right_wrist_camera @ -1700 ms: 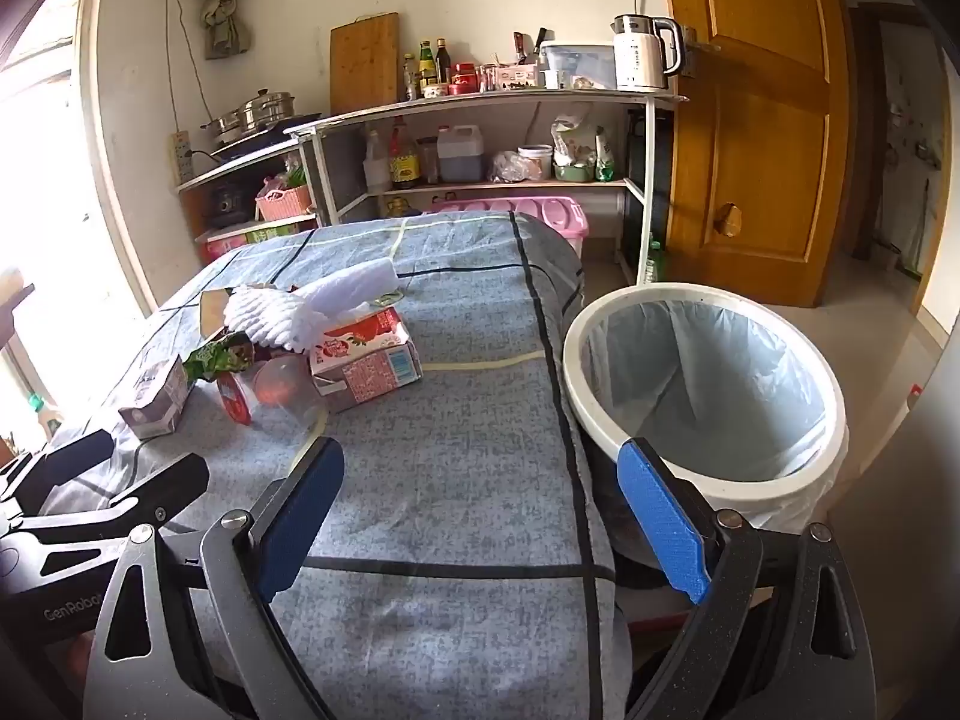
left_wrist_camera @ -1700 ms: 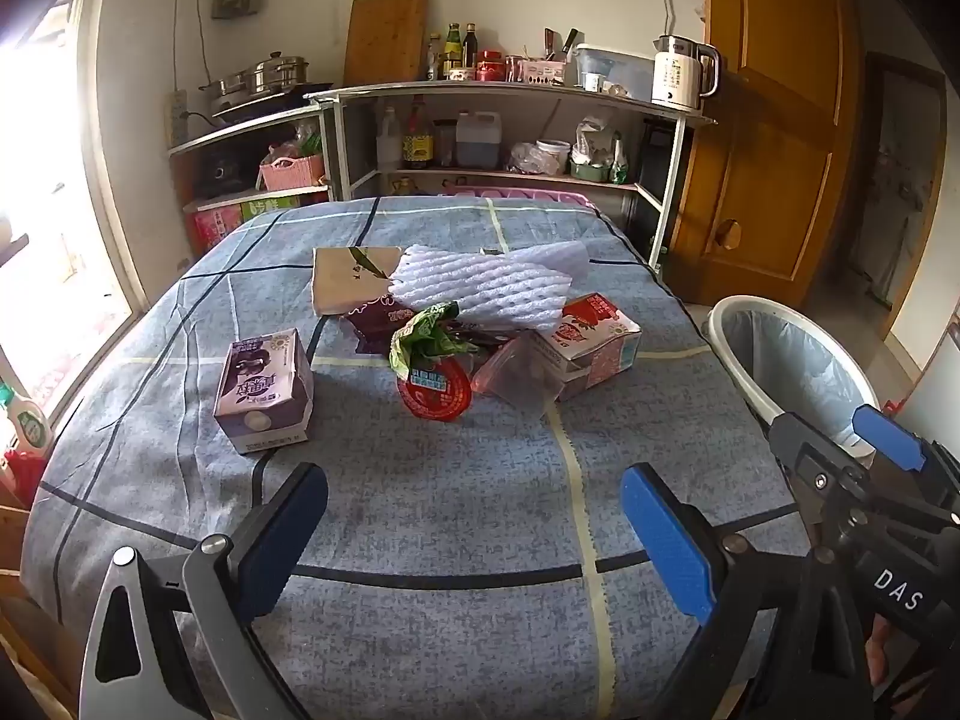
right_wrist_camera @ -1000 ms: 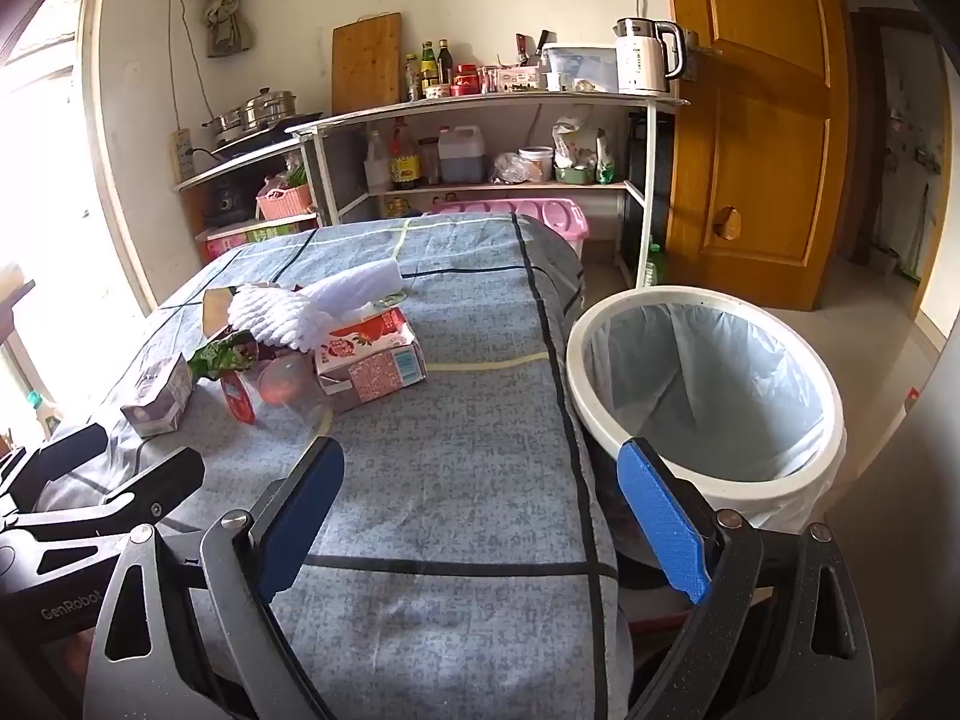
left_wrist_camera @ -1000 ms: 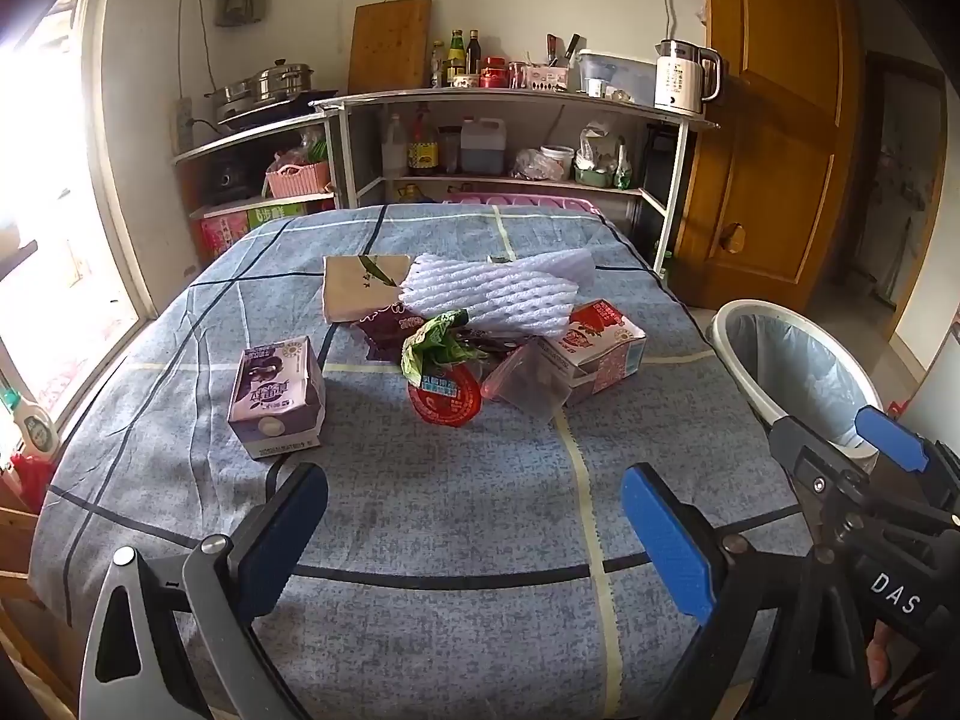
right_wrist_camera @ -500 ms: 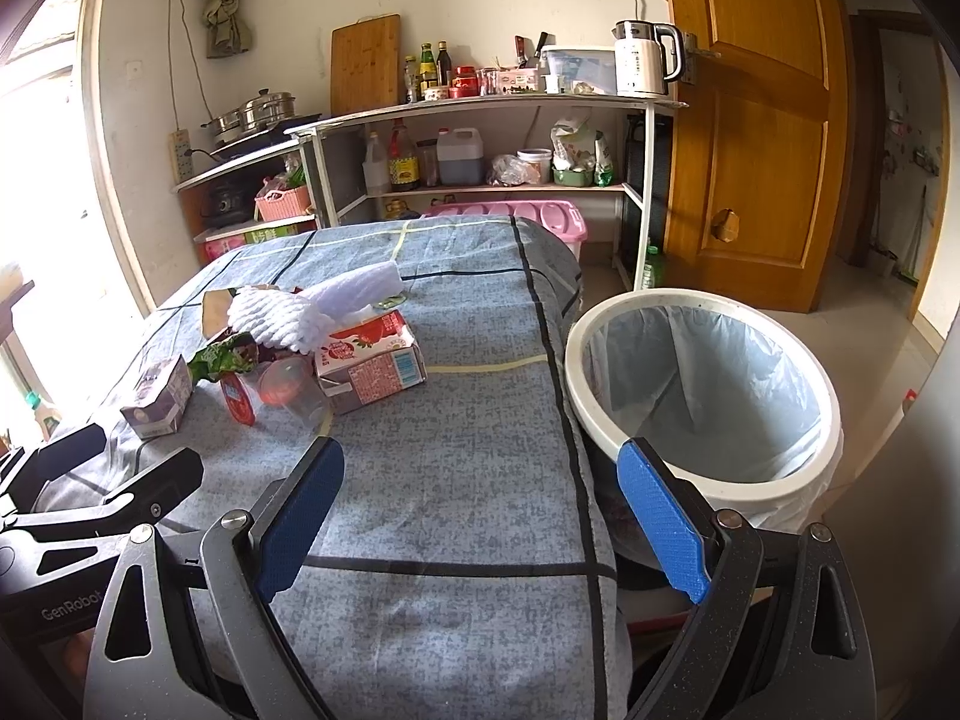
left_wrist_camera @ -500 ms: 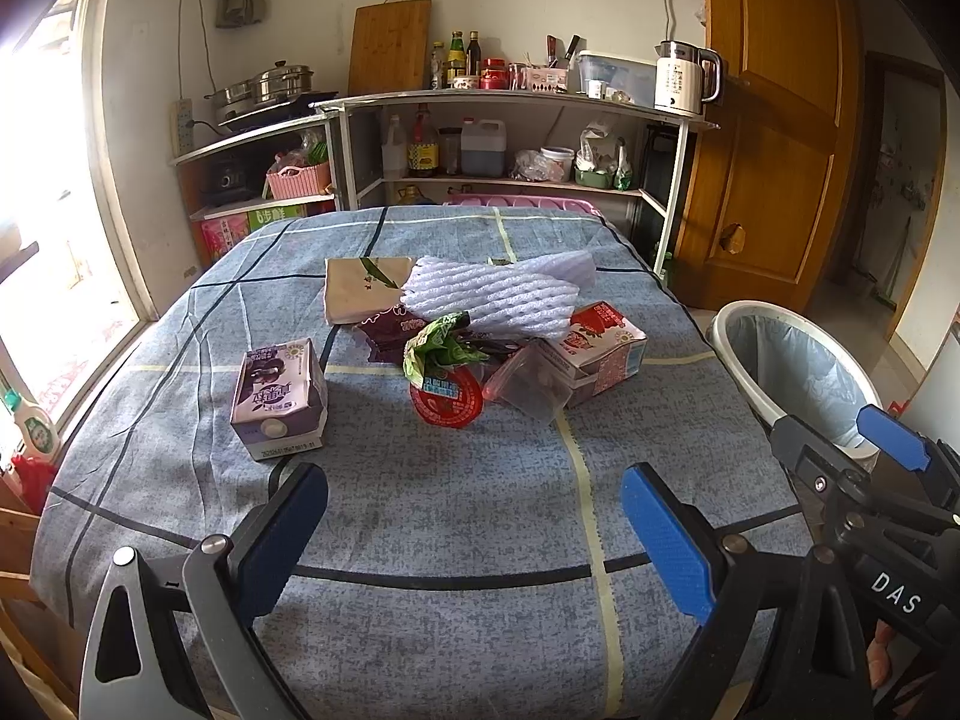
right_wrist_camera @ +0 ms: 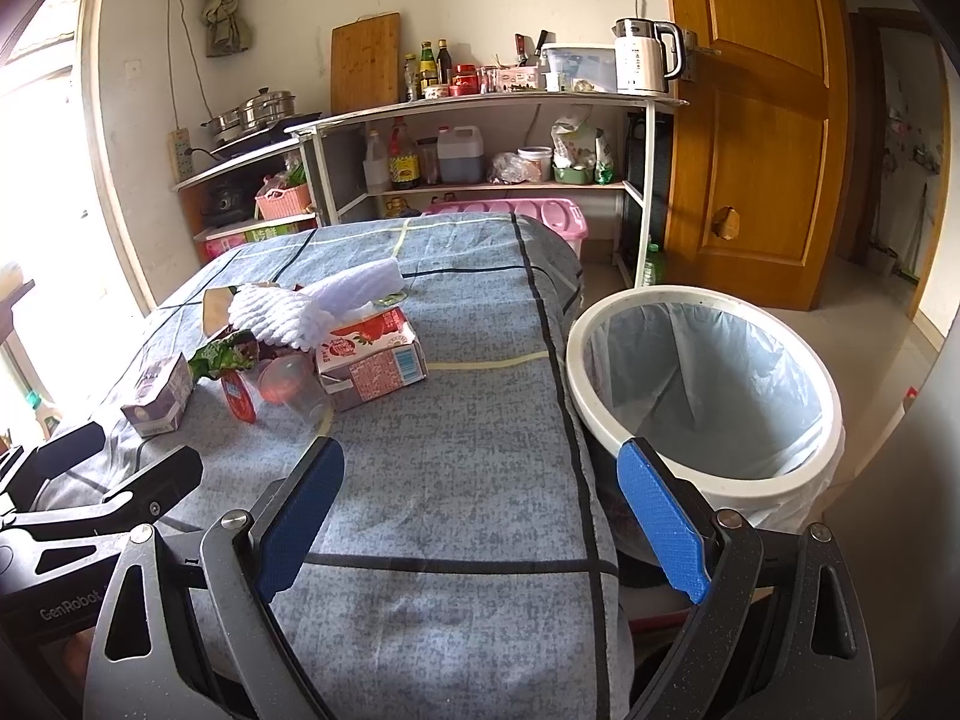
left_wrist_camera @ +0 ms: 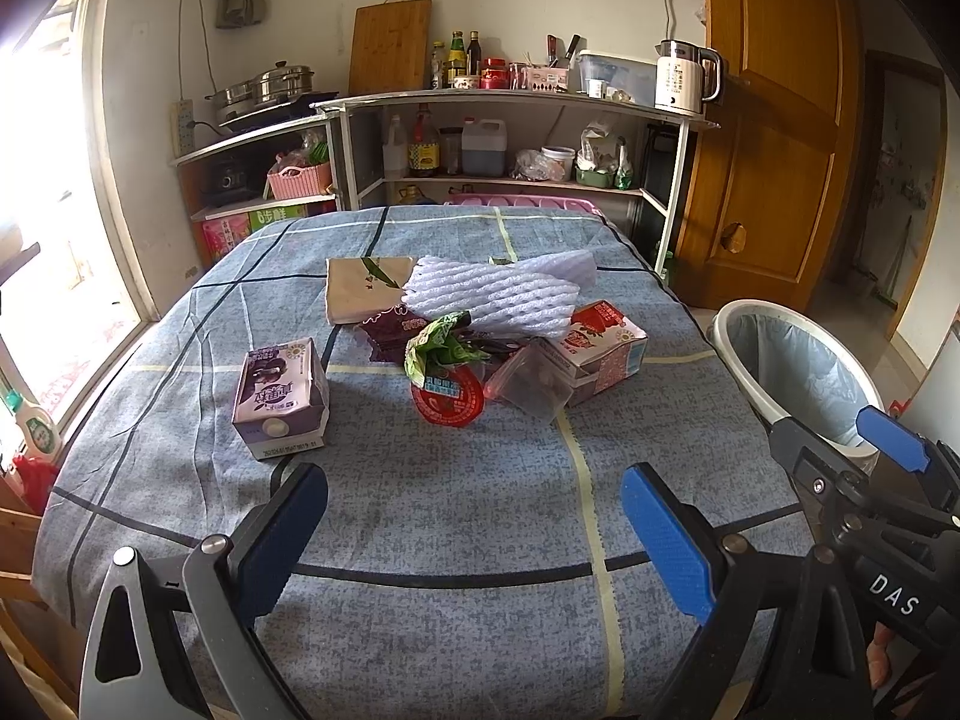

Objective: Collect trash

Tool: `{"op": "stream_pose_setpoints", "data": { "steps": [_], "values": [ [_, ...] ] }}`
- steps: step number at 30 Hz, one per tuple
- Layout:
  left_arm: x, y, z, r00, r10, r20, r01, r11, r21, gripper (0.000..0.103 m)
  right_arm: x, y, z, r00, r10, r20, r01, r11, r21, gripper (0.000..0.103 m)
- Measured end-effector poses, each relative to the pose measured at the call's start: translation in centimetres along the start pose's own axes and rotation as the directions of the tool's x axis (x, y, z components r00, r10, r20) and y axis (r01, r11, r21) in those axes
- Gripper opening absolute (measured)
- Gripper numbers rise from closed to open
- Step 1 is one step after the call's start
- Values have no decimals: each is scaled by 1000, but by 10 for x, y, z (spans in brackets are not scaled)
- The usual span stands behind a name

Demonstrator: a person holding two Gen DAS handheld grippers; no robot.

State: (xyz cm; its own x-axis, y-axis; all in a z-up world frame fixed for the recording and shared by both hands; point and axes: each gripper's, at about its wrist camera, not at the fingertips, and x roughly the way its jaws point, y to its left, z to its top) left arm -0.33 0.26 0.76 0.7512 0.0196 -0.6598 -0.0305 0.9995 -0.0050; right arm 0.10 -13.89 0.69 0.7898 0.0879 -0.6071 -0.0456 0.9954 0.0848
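A: On our left gripper [left_wrist_camera: 474,531] we see both blue fingers [left_wrist_camera: 663,540] spread wide at the bottom of the frame, nothing between them, only the blue checked cloth of the tabletop [left_wrist_camera: 456,504] beneath

B: Our right gripper [right_wrist_camera: 480,513] is the same: fingers [right_wrist_camera: 657,519] parted and empty at the bottom of its frame, one over the cloth, the other in front of the rim of the white bin [right_wrist_camera: 708,483], which stands just beside the tabletop's edge at the right, lined with a pale blue bag

A: Further up, in the middle of our left view, the trash lies in a loose heap. The purple carton [left_wrist_camera: 281,399] stands apart at the left of centre; the red round lid [left_wrist_camera: 449,399] leans with a green wrapper [left_wrist_camera: 441,345] above it

B: Beside those we see a clear plastic cup [left_wrist_camera: 528,387] on its side, touching the red-and-white carton [left_wrist_camera: 603,345]. White foam netting [left_wrist_camera: 498,297] lies over the back of the heap, with a brown paper packet [left_wrist_camera: 360,294] at its left

A: In our right view the same heap sits at the left of the frame, well apart from the bin
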Motion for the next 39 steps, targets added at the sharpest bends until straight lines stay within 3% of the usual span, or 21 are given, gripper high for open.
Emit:
{"op": "stream_pose_setpoints", "data": {
  "steps": [39],
  "values": [
    [-1, 3, -2, 1000, 4, -1, -4, 1000, -7, 100, -6, 2, 4, 1000, -11, 9, 11, 1000, 0, 93]
  ]
}}
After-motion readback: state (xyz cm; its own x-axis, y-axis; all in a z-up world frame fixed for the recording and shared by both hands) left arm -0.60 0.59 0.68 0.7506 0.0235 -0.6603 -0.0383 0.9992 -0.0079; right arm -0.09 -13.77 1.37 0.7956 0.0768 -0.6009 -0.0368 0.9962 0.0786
